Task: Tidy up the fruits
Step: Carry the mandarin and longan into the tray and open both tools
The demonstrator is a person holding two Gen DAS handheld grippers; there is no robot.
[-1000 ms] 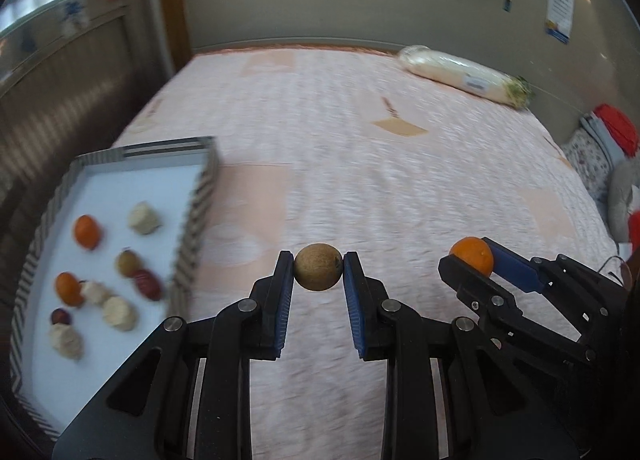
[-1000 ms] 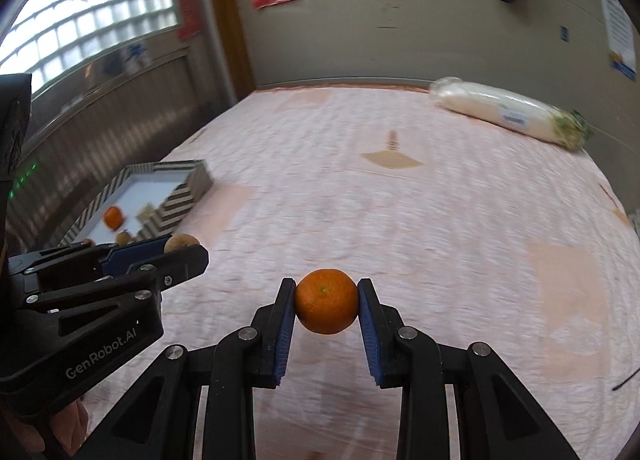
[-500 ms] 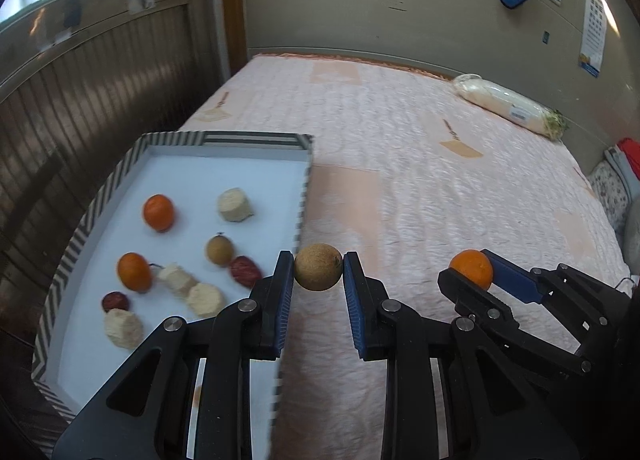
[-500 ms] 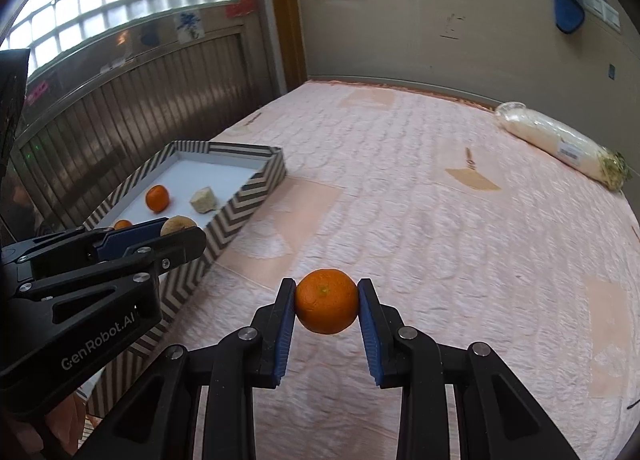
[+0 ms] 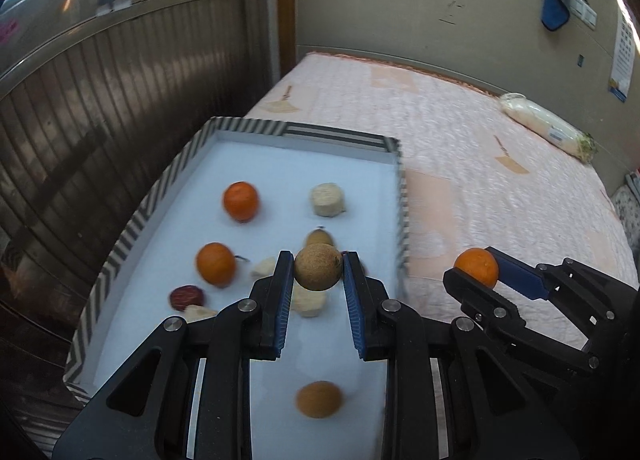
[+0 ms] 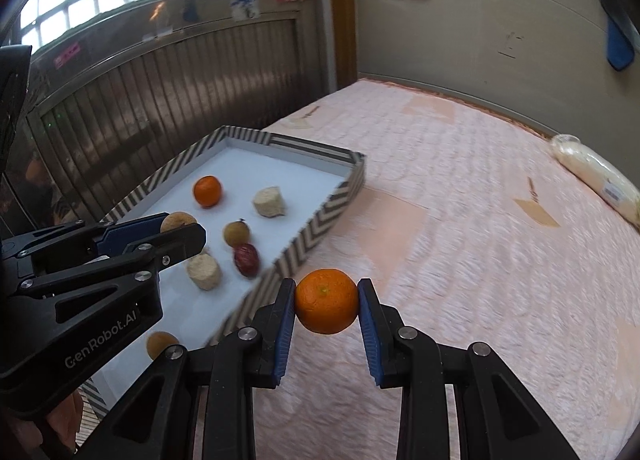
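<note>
My left gripper (image 5: 318, 274) is shut on a round brown fruit (image 5: 318, 266) and holds it above the white tray (image 5: 304, 132) with striped walls. The tray holds two oranges (image 5: 240, 201), a dark red date (image 5: 186, 297), pale cut pieces (image 5: 328, 200) and another brown fruit (image 5: 319, 399). My right gripper (image 6: 326, 306) is shut on an orange (image 6: 326, 301), above the pink quilt just right of the tray's wall (image 6: 320, 232). The left gripper also shows in the right wrist view (image 6: 182, 228).
The tray lies at the left edge of a bed with a pink quilt (image 5: 500, 164). A ribbed metal panel (image 5: 100, 100) stands left of the bed. A wrapped cabbage (image 5: 546, 132) lies at the far right by the wall.
Both grippers have moved left with their fruit. The left gripper has gone from over the quilt to over the tray; the right gripper has come close to the tray's right wall.
</note>
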